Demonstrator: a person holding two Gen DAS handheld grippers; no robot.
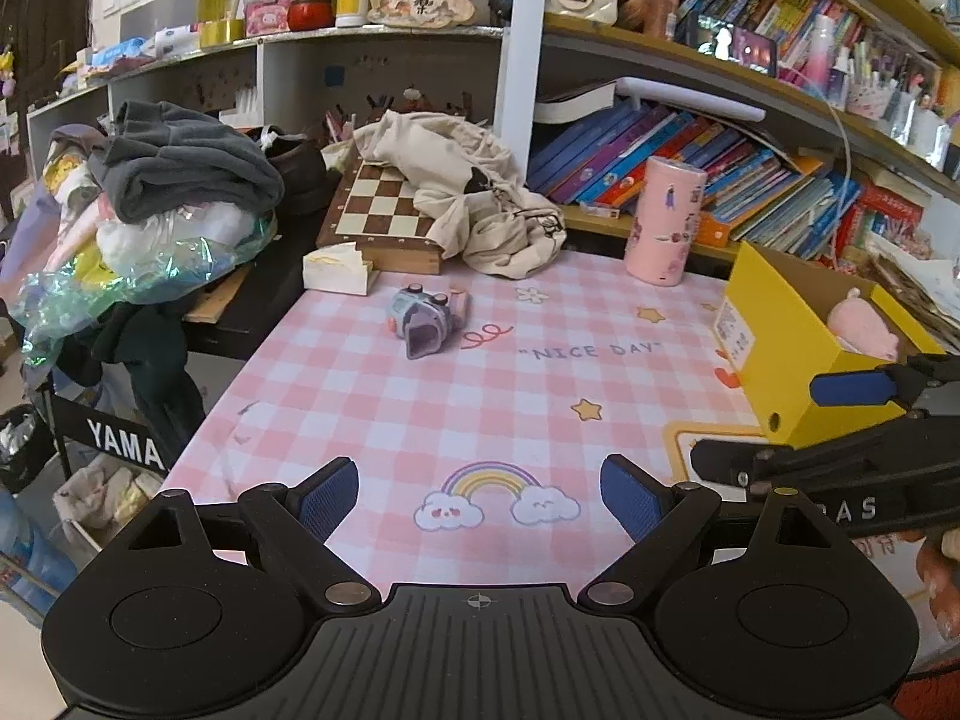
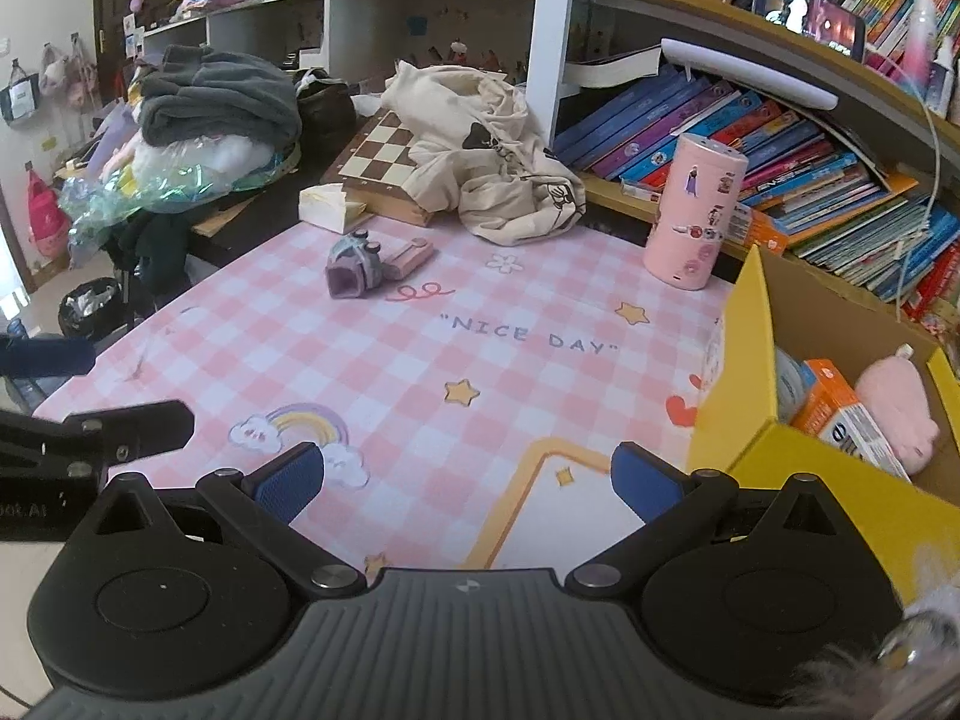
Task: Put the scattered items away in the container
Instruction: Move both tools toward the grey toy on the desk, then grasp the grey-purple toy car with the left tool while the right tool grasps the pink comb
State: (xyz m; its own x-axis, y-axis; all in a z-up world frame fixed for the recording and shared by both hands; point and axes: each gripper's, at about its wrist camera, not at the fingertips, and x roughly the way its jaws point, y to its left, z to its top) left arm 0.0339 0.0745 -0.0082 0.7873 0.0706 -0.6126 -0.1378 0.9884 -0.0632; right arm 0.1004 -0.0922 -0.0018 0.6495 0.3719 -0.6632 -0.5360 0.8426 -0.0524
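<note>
Left wrist view, L to R: one grey-purple toy point(image 1: 420, 321) lies on its side far up the pink checked mat point(image 1: 372, 408), one pink bar just behind it, one pink cylinder point(image 1: 663, 222) upright at the back, one yellow box point(image 1: 774, 354) at the right edge w/ one pink plush point(image 1: 864, 327) inside. Left gripper point(image 1: 480, 498) is spread wide, nothing between the pads; toy sits well ahead of them, slightly left of centre.

Right wrist view: same toy point(image 2: 354, 267) and pink bar point(image 2: 411, 258) touching, far ahead-left of the right gripper point(image 2: 468, 480), also spread and empty. Box point(image 2: 744, 348) just beside the right pad; inside: one orange carton point(image 2: 840, 414), one plush point(image 2: 897, 414).
</note>
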